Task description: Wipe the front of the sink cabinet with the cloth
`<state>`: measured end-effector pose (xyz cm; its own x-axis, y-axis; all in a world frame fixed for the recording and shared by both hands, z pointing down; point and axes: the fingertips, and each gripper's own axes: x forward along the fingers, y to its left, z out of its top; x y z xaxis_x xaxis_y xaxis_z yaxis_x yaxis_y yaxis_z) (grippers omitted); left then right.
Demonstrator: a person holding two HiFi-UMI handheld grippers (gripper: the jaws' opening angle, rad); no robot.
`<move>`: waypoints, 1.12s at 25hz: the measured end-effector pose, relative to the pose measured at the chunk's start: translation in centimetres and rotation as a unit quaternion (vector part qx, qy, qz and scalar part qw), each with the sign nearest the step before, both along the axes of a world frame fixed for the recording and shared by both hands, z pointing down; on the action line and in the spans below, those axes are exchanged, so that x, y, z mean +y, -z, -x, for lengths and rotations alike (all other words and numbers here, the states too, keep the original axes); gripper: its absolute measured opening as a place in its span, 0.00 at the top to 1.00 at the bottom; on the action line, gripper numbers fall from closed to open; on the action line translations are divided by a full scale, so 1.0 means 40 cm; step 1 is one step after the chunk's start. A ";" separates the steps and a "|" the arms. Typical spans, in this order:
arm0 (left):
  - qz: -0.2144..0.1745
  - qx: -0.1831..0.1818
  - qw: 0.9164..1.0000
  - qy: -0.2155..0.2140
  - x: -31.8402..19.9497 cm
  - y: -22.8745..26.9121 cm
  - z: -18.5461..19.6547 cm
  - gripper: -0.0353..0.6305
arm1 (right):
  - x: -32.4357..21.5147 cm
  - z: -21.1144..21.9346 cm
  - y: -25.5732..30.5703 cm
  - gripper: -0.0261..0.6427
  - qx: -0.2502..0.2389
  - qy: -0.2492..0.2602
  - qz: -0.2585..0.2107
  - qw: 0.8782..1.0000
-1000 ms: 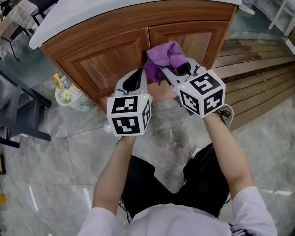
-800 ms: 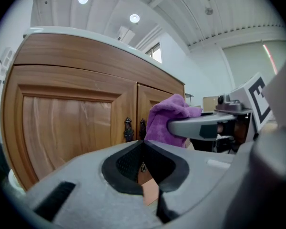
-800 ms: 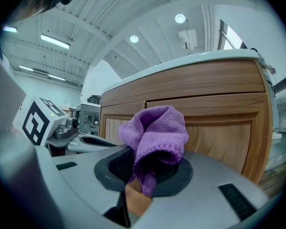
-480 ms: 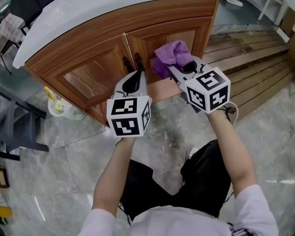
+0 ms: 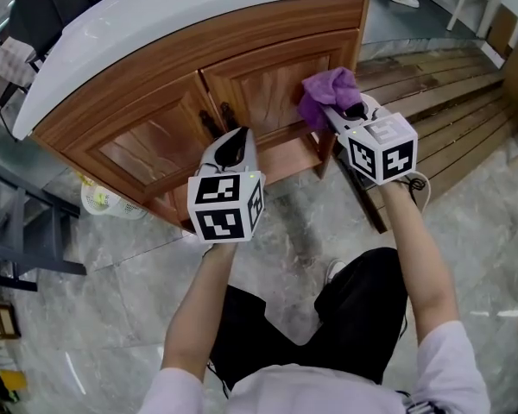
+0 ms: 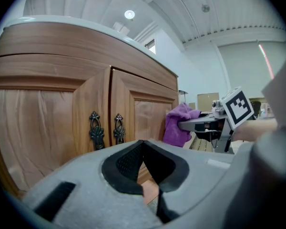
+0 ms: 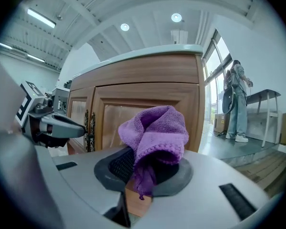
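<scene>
Grey marbled floor tiles [image 5: 112, 317] are seen from the head view. On them stands the wooden sink cabinet [image 5: 155, 76] under a white countertop [image 5: 198, 7]. A white basket [image 5: 104, 201] sits at the cabinet's left foot, and wooden planks [image 5: 440, 93] lie to the right. The purple cloth [image 5: 328, 93] is bunched at the tip of the right gripper [image 5: 335, 115], in front of the outer part of the right-hand door. The left gripper [image 5: 233, 141] is held low in front of the middle of the cabinet, near the dark door handles [image 5: 216, 119] and well apart from the cloth.

From the left gripper view, the left gripper [image 6: 143, 144] is seen with its pads meeting at the tips and nothing between them. The sink cabinet [image 6: 47, 109] and its door handles [image 6: 107, 129] lie ahead. The purple cloth [image 6: 178, 125] is seen further right, on the right gripper [image 6: 187, 125].

From the right gripper view, the purple cloth [image 7: 157, 132] is seen clamped between the jaws of the right gripper [image 7: 143, 163], bulging above them and covering part of the door panel of the sink cabinet [image 7: 148, 99]. Whether it touches the wood cannot be told. The left gripper [image 7: 76, 125] shows at the left, and a person [image 7: 238, 104] stands in the background on the right.
</scene>
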<state>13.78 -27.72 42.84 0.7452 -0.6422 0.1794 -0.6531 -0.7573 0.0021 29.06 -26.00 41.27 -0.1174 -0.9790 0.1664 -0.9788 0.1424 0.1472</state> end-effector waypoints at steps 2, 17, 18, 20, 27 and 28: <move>0.001 -0.001 1.000 0.002 -0.003 -0.002 -0.002 0.94 | 0.003 -0.038 -0.004 0.85 0.005 -0.015 0.004 1.000; 0.005 0.004 1.000 0.013 -0.010 -0.012 0.027 0.94 | 0.051 0.022 0.039 0.85 0.010 0.014 -0.012 1.000; 0.005 0.006 1.000 0.015 -0.009 -0.013 0.036 0.94 | 0.055 0.050 0.049 0.85 0.010 0.024 -0.017 1.000; 0.004 0.012 1.000 0.018 -0.008 -0.014 0.055 0.94 | 0.061 0.110 0.069 0.85 0.005 0.049 -0.025 0.998; 0.000 0.035 0.998 0.058 -0.020 -0.015 0.182 0.94 | 0.063 0.333 0.102 0.85 -0.014 0.144 -0.035 0.989; 0.000 0.038 0.997 0.064 -0.021 -0.016 0.203 0.94 | 0.062 0.363 0.102 0.85 -0.013 0.155 -0.035 0.987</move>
<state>5.66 -28.58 43.50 0.6690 -0.7326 0.1258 -0.7421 -0.6680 0.0559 14.53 -23.51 37.19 -0.4163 -0.9045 0.0922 -0.8936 0.4258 0.1419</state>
